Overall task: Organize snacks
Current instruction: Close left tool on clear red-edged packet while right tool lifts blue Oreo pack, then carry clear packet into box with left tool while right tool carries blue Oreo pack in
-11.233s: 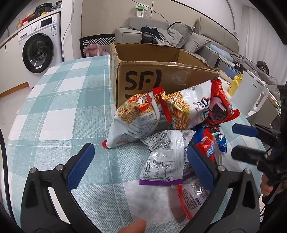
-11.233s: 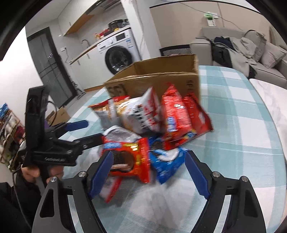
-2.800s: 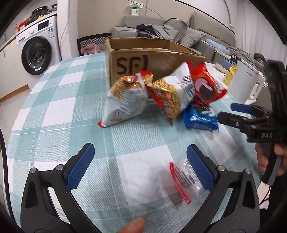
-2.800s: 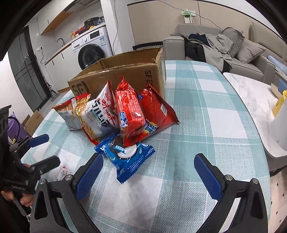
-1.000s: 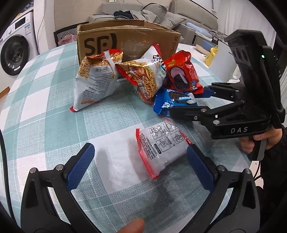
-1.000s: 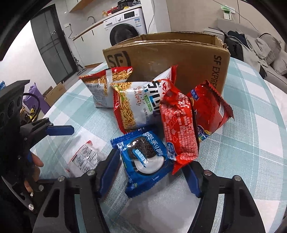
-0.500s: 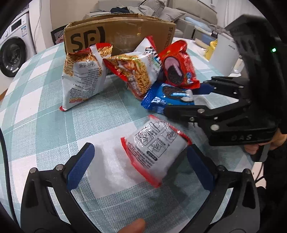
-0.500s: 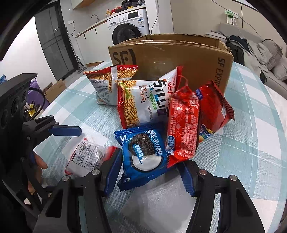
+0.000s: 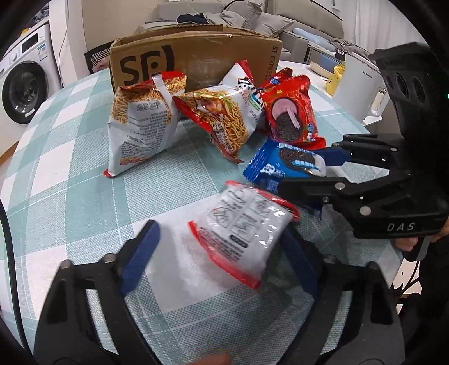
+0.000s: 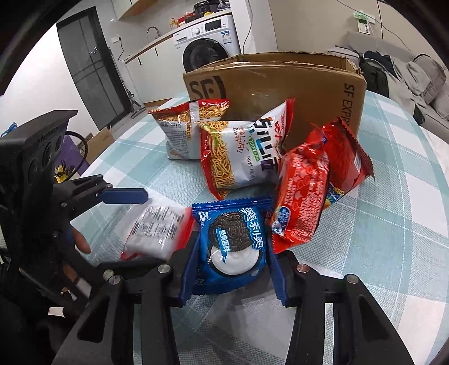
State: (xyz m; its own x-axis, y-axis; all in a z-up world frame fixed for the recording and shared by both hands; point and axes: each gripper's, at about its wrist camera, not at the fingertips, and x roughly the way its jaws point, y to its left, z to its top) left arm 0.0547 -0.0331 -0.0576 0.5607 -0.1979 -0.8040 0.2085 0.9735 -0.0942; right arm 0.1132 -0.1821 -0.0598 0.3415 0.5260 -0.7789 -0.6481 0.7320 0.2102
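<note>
My right gripper (image 10: 232, 254) is shut on a blue Oreo pack (image 10: 235, 243), one finger on each side; the pack also shows in the left wrist view (image 9: 283, 164). My left gripper (image 9: 221, 247) is half closed around a clear red-edged packet (image 9: 244, 228), its right finger touching it and its left finger apart from it; the packet also shows in the right wrist view (image 10: 160, 231). Behind stand two noodle snack bags (image 10: 244, 151), red Oreo packs (image 10: 306, 193) and an open cardboard box (image 10: 280, 81).
A teal and white checked tablecloth (image 9: 70, 179) covers the round table. A white appliance (image 9: 359, 84) stands at its right edge. A washing machine (image 10: 210, 42) and a sofa (image 9: 252, 19) lie beyond.
My right gripper has closed on the blue Oreo pack. My left gripper has moved in over the clear packet and its fingers have narrowed around it.
</note>
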